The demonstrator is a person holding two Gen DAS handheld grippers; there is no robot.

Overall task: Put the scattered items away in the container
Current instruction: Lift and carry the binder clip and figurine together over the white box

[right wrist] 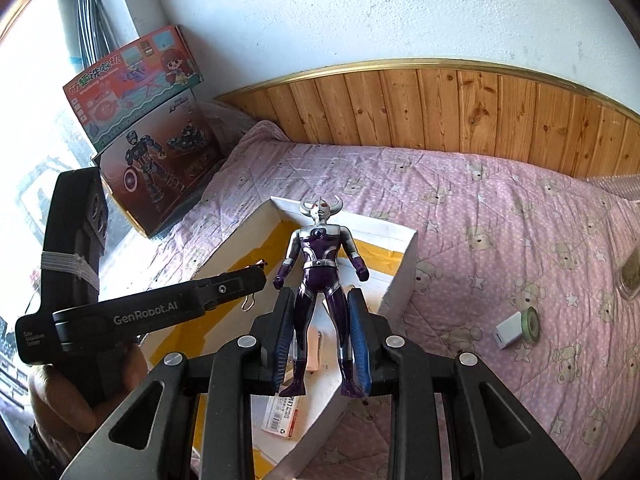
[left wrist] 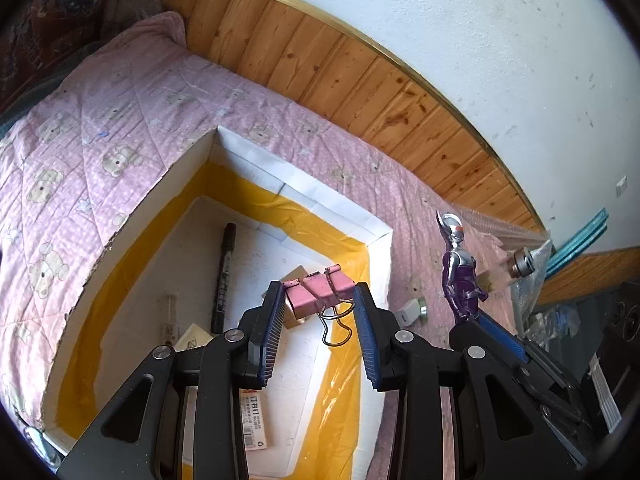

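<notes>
Container (left wrist: 380,240), a white box with yellow lining, is sitting on the bed under both tongs; left tongs (left wrist: 320,304) are clamping a pink binder clip (left wrist: 316,290) over it; right tongs (right wrist: 320,332) are gripping a purple figure (right wrist: 320,272) by the legs; lowering before releasing is probably best; adapter (right wrist: 510,332) beyond is waiting.

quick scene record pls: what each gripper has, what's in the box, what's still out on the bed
left gripper: shut on pink binder clip, over the box
right gripper: shut on purple figure by its legs
box: white, yellow tape inside, open on the quilt
in box: black marker, staples pack
still out: small white block, tape roll
</notes>
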